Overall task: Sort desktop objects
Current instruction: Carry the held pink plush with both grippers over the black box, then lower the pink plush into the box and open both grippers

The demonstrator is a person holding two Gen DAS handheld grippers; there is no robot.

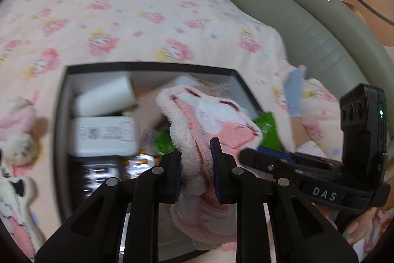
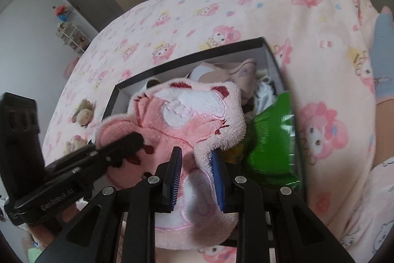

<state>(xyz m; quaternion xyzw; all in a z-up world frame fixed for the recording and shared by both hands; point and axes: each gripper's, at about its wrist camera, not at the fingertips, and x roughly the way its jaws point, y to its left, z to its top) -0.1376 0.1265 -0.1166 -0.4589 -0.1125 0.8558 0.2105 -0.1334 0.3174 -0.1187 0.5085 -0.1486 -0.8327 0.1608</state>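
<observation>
Pink plush pouch (image 1: pixel 209 120) hangs over the open black box (image 1: pixel 59 115), clamped by both the left gripper (image 1: pixel 198 169) and right gripper (image 2: pixel 197 179); best lowered level, released together; white cartons (image 1: pixel 103 95) and a green packet (image 2: pixel 270 139) crowd the box; plush toys (image 2: pixel 82 112) lie on the pink blanket (image 1: pixel 147 16) outside.

Lighting: soft, even, diffuse indoor light; shadows faint. Left wrist view showed motion blur across the box (image 1: pixel 62 115) contents and blanket (image 1: pixel 123 16). Both views were fisheye-curved, with dark vignetted corners. No glare appeared.
</observation>
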